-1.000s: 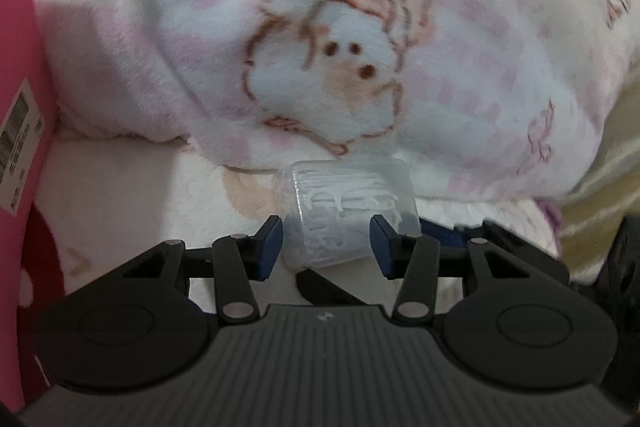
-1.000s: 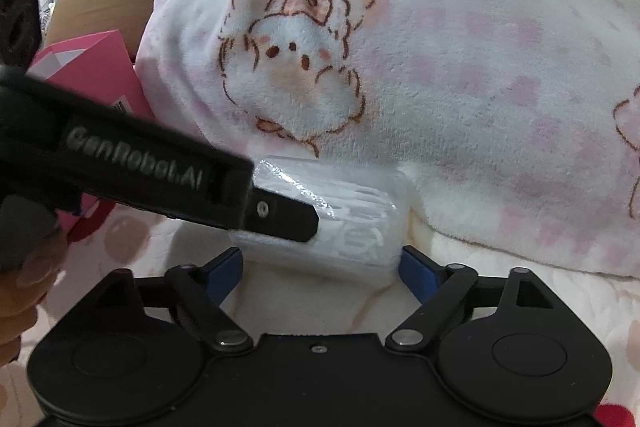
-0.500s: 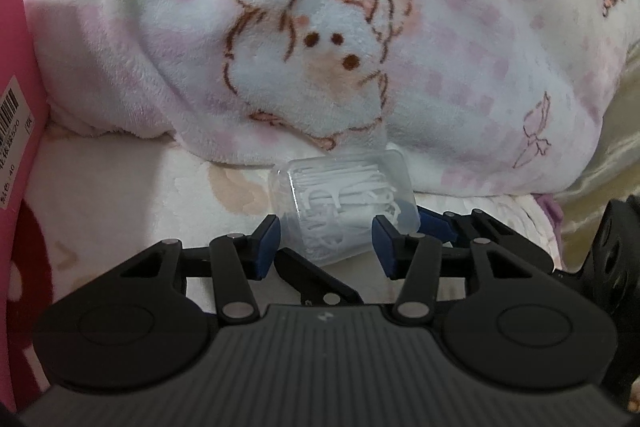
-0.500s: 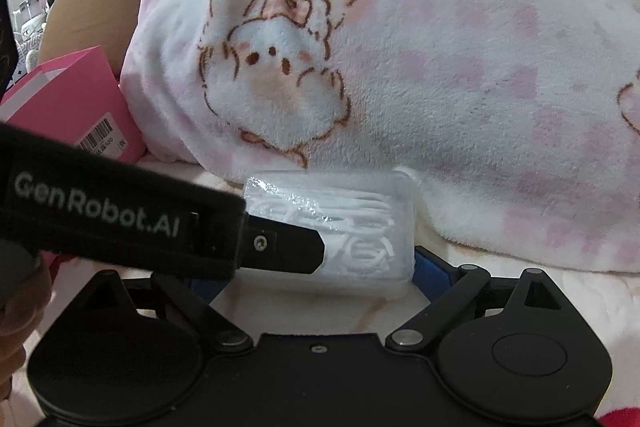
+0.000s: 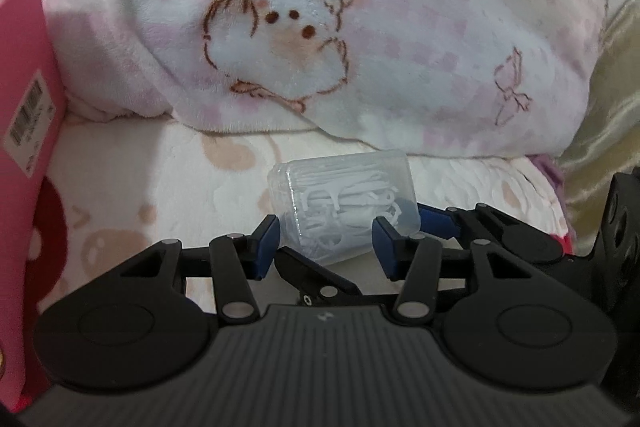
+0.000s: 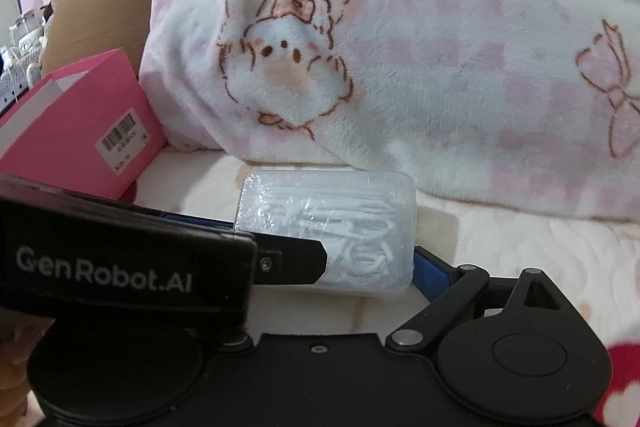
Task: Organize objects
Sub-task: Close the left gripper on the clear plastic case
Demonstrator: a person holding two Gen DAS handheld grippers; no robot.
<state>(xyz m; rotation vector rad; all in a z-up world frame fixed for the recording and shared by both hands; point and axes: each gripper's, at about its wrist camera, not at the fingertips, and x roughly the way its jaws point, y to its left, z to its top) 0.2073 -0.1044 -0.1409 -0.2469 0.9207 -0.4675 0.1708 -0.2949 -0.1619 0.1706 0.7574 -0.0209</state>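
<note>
Left wrist: clear plastic box (image 5: pixel 344 205), white floss picks inside, lid closed

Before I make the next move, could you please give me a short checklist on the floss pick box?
1. Floss pick box lies flat on the bedding: ok.
2. Box sits between right gripper jaws, which have just been opening: ok.
3. Left gripper grips the box: cannot tell.
4. Grippers uncrossed: not ok, a left finger lies before the box.
5. Pink box stands clear of both: ok.
</note>
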